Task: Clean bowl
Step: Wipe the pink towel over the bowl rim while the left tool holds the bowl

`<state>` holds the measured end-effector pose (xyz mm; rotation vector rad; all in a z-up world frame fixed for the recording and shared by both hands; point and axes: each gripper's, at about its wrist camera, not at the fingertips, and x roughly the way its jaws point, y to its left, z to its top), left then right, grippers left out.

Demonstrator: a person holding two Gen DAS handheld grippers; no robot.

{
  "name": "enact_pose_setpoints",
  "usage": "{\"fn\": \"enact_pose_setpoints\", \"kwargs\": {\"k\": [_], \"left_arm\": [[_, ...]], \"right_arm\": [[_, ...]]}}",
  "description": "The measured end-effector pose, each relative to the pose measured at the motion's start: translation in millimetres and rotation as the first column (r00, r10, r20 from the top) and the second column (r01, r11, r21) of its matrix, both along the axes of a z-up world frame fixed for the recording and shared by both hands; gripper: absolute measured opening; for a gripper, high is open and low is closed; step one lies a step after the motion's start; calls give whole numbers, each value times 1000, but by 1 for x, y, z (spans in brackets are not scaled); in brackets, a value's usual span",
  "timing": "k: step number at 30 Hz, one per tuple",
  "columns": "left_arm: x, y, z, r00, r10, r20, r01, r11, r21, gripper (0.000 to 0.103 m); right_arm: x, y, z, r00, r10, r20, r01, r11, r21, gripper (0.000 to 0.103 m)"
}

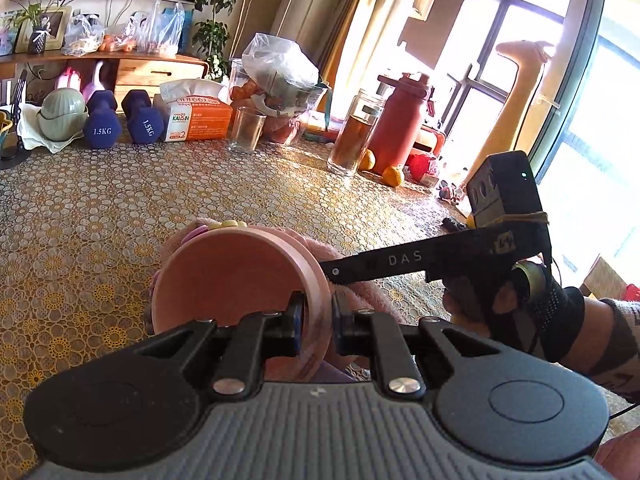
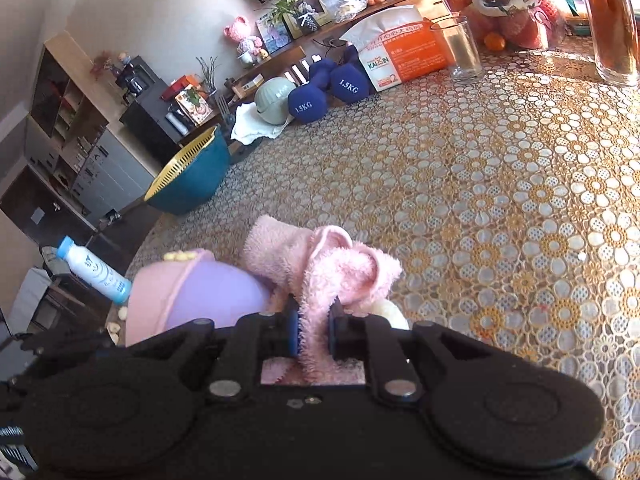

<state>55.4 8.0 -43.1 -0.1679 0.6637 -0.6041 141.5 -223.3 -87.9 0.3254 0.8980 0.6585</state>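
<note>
1. Pink bowl (image 1: pixel 236 280): lower centre of the left wrist view, tipped on its side, with its open mouth facing the left of the frame and its rim running near vertical. In the right wrist view it sits at lower left (image 2: pixel 168 296), where its outside shows pink and lilac.
2. My left gripper (image 1: pixel 316 320): closed on the bowl's rim, one finger inside the wall and one outside.
3. My right gripper (image 2: pixel 314 326): clamped on a fluffy pink cloth (image 2: pixel 332 268), which bunches up just beyond the fingers at centre frame, beside the bowl.
4. In the left wrist view, my right gripper's black arm reaches in from the right edge to the bowl's back; the cloth shows behind the bowl.
5. Patterned tablecloth (image 2: pixel 500 200): under everything.
6. Upper frame of the left wrist view, well apart from the bowl: two blue dumbbells (image 1: pixel 120 120), tissue box (image 1: pixel 196 118), empty glass (image 1: pixel 246 128), glass of brown liquid (image 1: pixel 352 136), red flask (image 1: pixel 400 120).
7. Teal basin (image 2: pixel 192 176): at the left of the right wrist view.
</note>
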Motion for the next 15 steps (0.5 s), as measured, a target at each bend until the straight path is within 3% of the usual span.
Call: {"fn": "enact_pose_setpoints", "kwargs": {"k": [4,9,15], "left_arm": [[0,0,-1,1000,0,-1,0,1000,1,14],[1,0,-1,1000,6,-2,-6,1000,3,14],[-2,-1,-1,1000,5,-3,-5,1000,12,14]], "right_arm": [[-17,-6,16,997,45,62,-43,998,-34,12],[-36,-23,47,992,25,125,-33,997,66,12],[-57,-5,77,967,157,202,-183,977,113,12]]}}
